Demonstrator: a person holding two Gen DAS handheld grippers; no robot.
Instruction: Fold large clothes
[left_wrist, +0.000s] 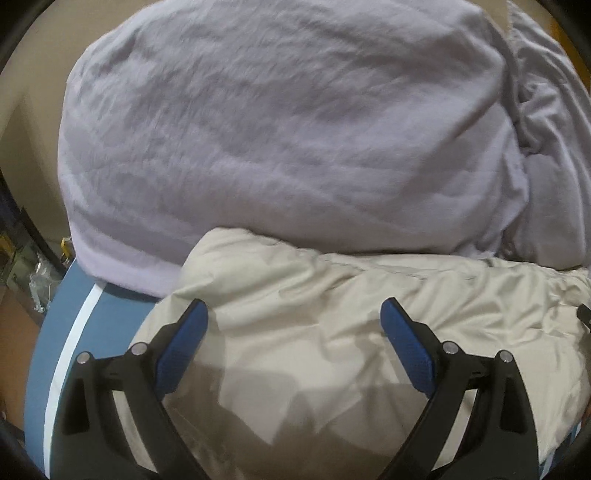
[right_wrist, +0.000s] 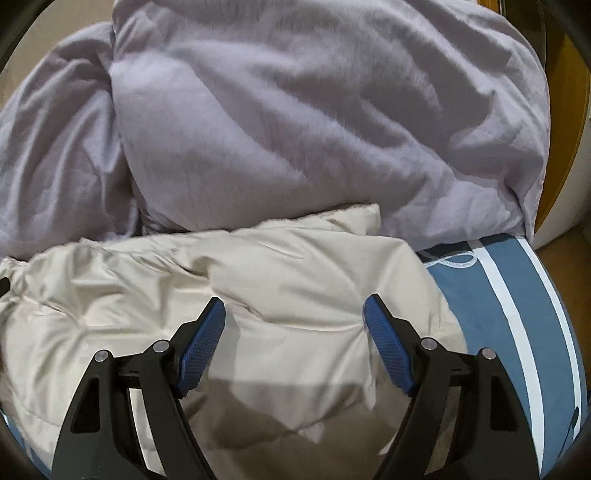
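Note:
A cream padded garment (left_wrist: 351, 314) lies crumpled on a blue bed sheet with white stripes (left_wrist: 74, 325). It also shows in the right wrist view (right_wrist: 277, 288). My left gripper (left_wrist: 293, 310) is open and empty, hovering above the garment's left part. My right gripper (right_wrist: 294, 306) is open and empty, above the garment's right part near its edge. Whether the fingertips touch the fabric cannot be told.
A bulky lavender duvet (left_wrist: 288, 129) is piled behind the garment, and it fills the top of the right wrist view (right_wrist: 314, 110). The striped sheet (right_wrist: 517, 314) shows bare at the right. A beige wall (left_wrist: 26, 110) and clutter (left_wrist: 37, 280) lie left.

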